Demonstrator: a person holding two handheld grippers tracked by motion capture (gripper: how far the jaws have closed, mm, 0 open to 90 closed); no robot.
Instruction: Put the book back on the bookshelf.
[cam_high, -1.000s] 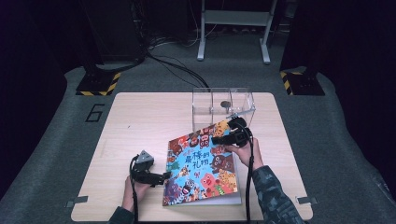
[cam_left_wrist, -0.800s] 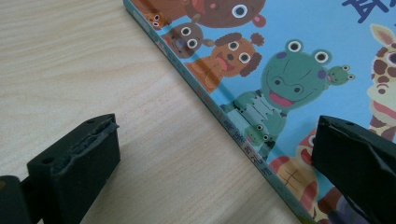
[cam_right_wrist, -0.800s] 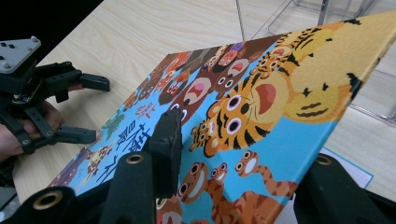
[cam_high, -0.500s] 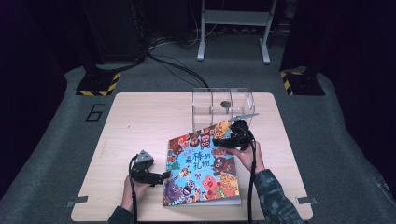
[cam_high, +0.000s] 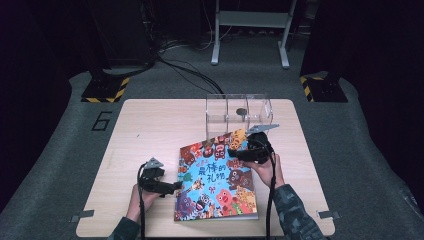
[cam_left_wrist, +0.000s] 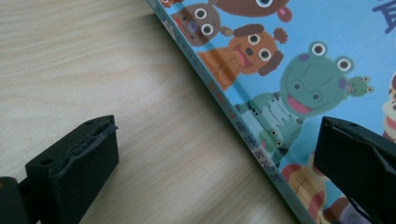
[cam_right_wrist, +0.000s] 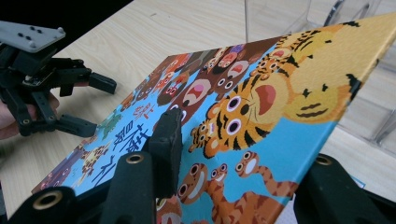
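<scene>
I see the picture book (cam_high: 216, 181) lying towards the near right of the desk (cam_high: 150, 130), its far corner raised just in front of the clear box (cam_high: 239, 112). My right gripper (cam_high: 239, 150) is clamped on that raised far edge. My left gripper (cam_high: 175, 187) sits spread wide, straddling the book's left edge, gripping nothing.

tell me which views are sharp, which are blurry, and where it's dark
High view: table evenly lit, surroundings nearly black, picture soft. Left gripper view: book cover crisp, near jaws slightly soft. Right gripper view: tiger art sharp, left gripper and clear box blurred.
</scene>
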